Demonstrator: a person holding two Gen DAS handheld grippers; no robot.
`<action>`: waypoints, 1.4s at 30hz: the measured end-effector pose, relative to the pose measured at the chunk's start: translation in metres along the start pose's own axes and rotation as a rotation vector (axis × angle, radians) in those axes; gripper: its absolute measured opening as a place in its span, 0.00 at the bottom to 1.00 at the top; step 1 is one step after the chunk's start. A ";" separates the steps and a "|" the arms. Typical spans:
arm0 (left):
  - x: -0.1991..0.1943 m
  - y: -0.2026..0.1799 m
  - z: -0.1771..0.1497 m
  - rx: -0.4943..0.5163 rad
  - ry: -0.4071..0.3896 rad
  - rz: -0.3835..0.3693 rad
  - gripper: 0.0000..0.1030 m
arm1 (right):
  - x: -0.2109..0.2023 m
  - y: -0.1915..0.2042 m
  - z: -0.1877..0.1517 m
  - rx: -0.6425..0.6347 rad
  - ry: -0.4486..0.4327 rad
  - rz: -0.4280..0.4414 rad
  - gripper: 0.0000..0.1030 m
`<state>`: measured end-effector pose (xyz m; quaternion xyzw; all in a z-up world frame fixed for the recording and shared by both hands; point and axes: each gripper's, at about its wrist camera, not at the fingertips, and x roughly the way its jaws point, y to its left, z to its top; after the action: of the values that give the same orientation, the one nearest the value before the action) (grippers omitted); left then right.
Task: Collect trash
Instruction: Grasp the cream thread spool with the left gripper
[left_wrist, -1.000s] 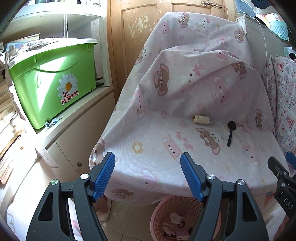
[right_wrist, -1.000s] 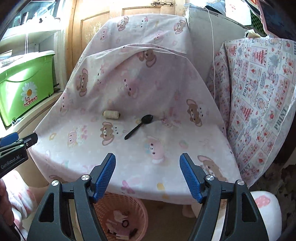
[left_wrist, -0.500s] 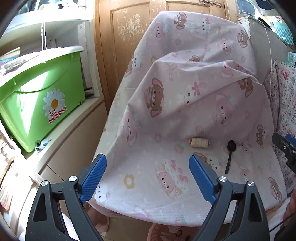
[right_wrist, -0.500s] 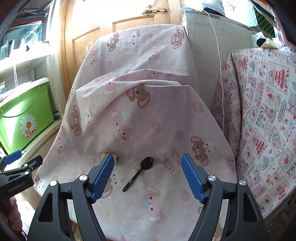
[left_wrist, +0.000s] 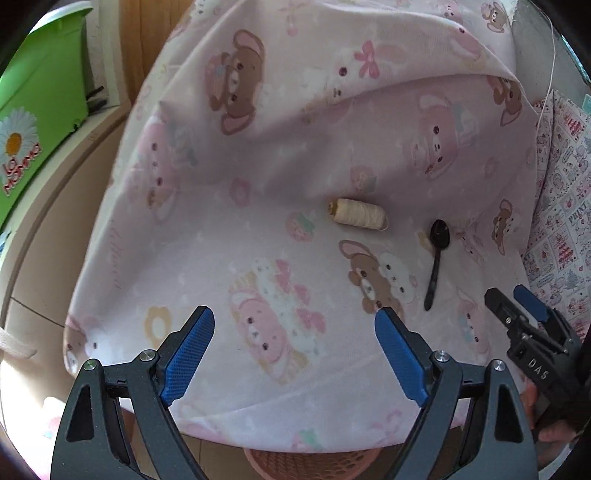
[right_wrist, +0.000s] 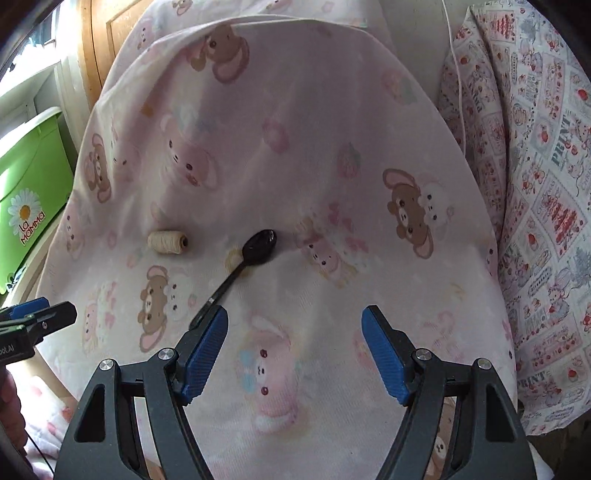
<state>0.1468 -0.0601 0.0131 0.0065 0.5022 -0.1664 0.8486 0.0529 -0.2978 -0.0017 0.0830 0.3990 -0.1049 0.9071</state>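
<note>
A cream thread spool (left_wrist: 357, 217) and a black plastic spoon (left_wrist: 436, 260) lie on a chair seat covered by pink cartoon-print cloth (left_wrist: 258, 229). My left gripper (left_wrist: 295, 354) is open and empty over the seat's front, short of the spool. My right gripper (right_wrist: 295, 354) is open and empty; its left finger sits just at the spoon's handle end. The spoon (right_wrist: 240, 271) and spool (right_wrist: 168, 242) also show in the right wrist view. The pink basket's rim (left_wrist: 310, 461) shows below the seat edge.
A green lidded bin (left_wrist: 33, 110) stands on a shelf at the left. A patterned cloth (right_wrist: 546, 184) covers something at the right. The chair back rises behind the seat, with a wooden door (right_wrist: 99, 48) beyond. The right gripper appears at the left wrist view's right edge (left_wrist: 532, 332).
Both grippers have moved forward and down over the seat, closer to the spool and spoon. The basket has dropped mostly out of view. Both stay open.
</note>
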 end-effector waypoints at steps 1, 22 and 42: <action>0.006 -0.006 0.008 0.003 0.026 -0.023 0.84 | 0.001 0.000 0.000 -0.004 0.000 -0.003 0.75; 0.093 -0.055 0.083 0.017 0.137 0.000 0.53 | 0.007 -0.006 0.008 -0.022 0.000 -0.030 0.75; 0.011 -0.030 0.044 0.066 -0.057 0.068 0.53 | 0.001 -0.006 0.001 0.036 -0.041 -0.015 0.75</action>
<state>0.1802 -0.0991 0.0296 0.0466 0.4717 -0.1541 0.8669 0.0527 -0.3037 -0.0022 0.0941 0.3792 -0.1202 0.9126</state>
